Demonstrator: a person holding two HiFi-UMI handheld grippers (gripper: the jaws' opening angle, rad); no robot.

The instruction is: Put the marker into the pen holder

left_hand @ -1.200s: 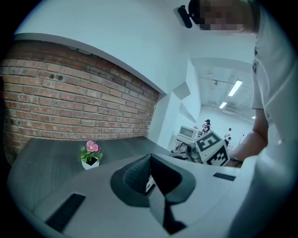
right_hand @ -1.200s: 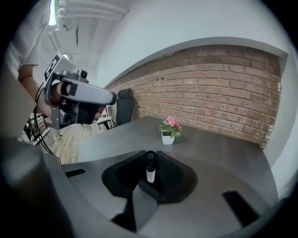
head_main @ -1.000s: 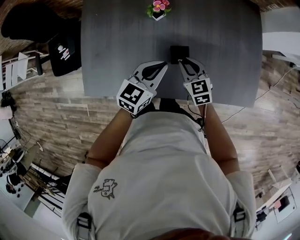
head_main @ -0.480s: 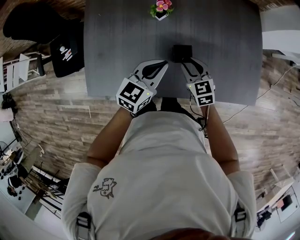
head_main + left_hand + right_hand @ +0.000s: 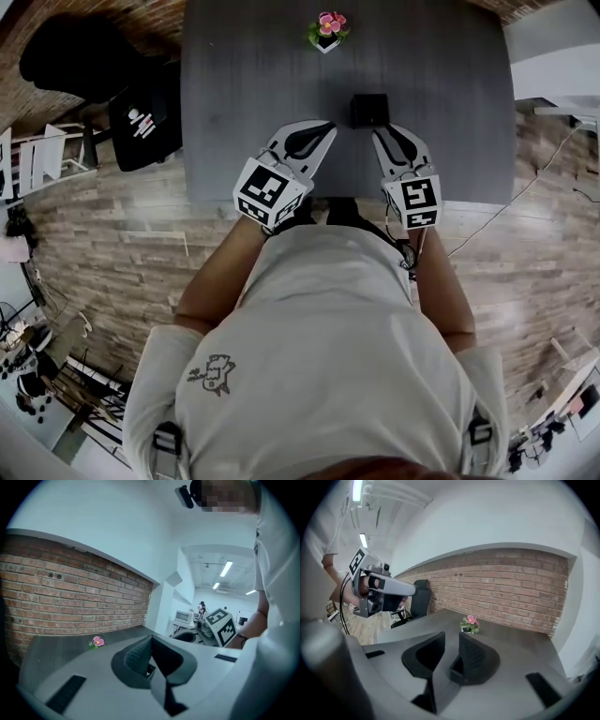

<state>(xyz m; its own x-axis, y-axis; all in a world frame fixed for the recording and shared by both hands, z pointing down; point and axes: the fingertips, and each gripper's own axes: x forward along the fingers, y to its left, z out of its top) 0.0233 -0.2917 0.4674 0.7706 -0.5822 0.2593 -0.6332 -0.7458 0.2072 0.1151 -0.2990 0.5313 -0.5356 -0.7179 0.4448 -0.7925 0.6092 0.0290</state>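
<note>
Closing right claw (image 5: 451, 638), jaws parted, nothing between; left claw (image 5: 151, 639) pinched together, empty.

On my desk (image 5: 234, 84) the pen holder (image 5: 369, 110) stands about midway across, in front of me. The flower pot (image 5: 326, 28) sits behind it, slightly left, well apart. A chair (image 5: 70, 56) stands on the floor (image 5: 112, 253) off the desk's left side.
</note>
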